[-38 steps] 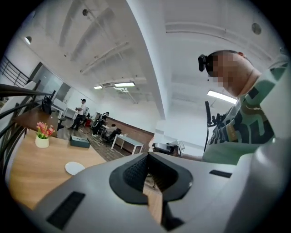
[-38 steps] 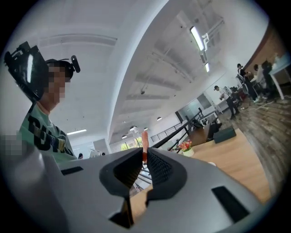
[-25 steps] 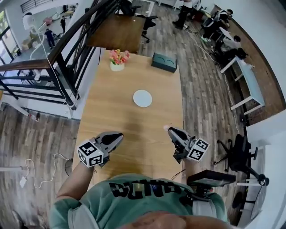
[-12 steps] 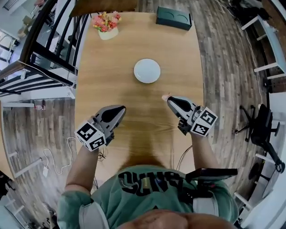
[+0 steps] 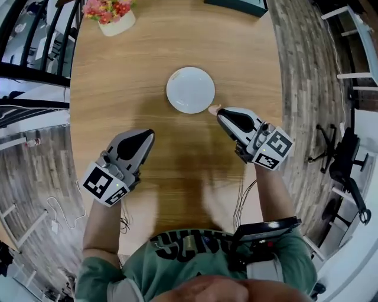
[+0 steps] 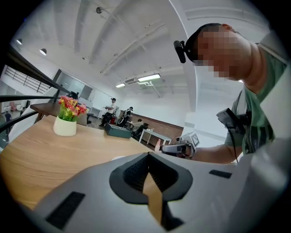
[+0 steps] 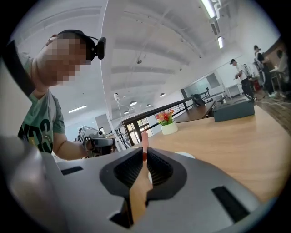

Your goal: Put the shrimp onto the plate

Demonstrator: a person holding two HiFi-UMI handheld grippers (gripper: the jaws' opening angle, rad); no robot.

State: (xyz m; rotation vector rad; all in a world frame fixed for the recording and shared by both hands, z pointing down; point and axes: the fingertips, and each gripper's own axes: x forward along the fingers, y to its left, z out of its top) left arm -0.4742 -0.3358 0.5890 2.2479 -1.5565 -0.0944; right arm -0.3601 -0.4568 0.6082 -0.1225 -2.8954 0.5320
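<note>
Flower pot [image 5: 110, 16], green box [image 5: 238, 5] on table [image 5: 118, 76]

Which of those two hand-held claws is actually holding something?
The right gripper: a pink shrimp sticks out of its closed jaws, just beside the white plate. The left gripper has its jaws shut with nothing between them.

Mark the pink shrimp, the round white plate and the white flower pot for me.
pink shrimp [image 5: 213, 110]: head view, the end poking out past the jaws.
round white plate [image 5: 190, 89]: head view, its bare centre.
white flower pot [image 5: 118, 25]: head view, its side wall.
</note>
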